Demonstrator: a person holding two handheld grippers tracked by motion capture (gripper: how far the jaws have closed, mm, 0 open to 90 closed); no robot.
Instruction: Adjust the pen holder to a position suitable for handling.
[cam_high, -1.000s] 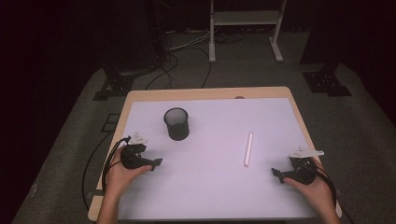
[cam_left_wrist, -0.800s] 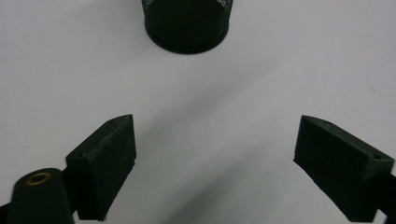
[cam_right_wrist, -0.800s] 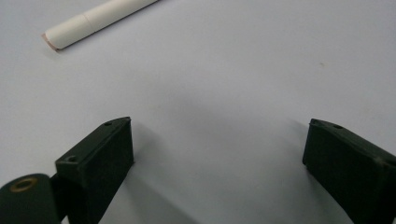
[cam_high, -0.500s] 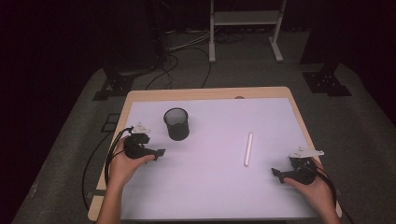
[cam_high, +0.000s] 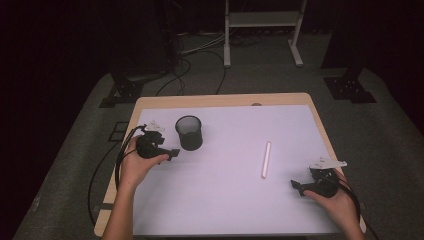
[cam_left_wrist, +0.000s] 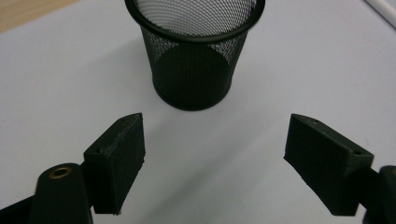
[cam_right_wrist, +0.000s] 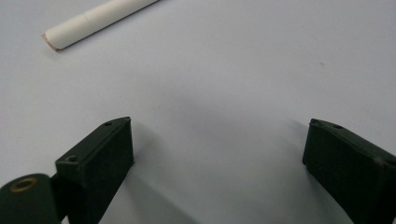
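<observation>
We count two things on the worktop (cam_high: 225, 200): one cup (cam_high: 189, 132) and one pen (cam_high: 266, 159). The cup is a round black wire-mesh holder, slightly tapered, with a smooth solid rim and a solid base; it stands upright and open-topped on the left half of the white sheet. The pen is a slim, matte white cylinder lying flat on the right half, well apart from the cup.

We hold two grippers, one in each hand. The left gripper (cam_high: 172, 153) sits just beside the cup, its jaws pointing at it; in the left gripper view the cup (cam_left_wrist: 194, 51) stands just ahead of the two blocky black jaws, which are spread wide and touch nothing. The right gripper (cam_high: 296, 186) rests near the front right corner, its jaws also wide apart over bare sheet, with the pen's blunt end (cam_right_wrist: 93, 23) lying beyond them.

The worktop is pale wood at its edges, covered by a smooth white sheet.
</observation>
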